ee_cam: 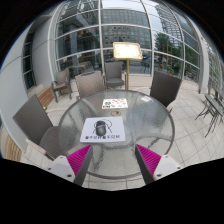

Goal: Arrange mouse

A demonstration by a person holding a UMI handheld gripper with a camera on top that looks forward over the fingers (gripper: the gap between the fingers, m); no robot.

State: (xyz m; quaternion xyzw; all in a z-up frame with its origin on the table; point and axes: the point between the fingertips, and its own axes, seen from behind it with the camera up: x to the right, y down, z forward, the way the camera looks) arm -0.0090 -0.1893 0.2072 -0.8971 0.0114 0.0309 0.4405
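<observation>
A dark computer mouse (102, 128) lies on a white mouse mat (104, 131) with printed text along its near edge. The mat rests on the near half of a round glass table (140, 118). My gripper (113, 157) hangs above the table's near rim, just short of the mat. Its fingers stand wide apart with the magenta pads (80, 157) facing inward and nothing between them. The mouse is ahead of the fingers, slightly left of their midline.
A second white card (115, 102) lies on the far side of the table. Metal chairs (90, 84) ring the table, with one close at the left (33, 120). A sign on a stand (127, 50) and a glass building front rise behind. Tiled paving surrounds the table.
</observation>
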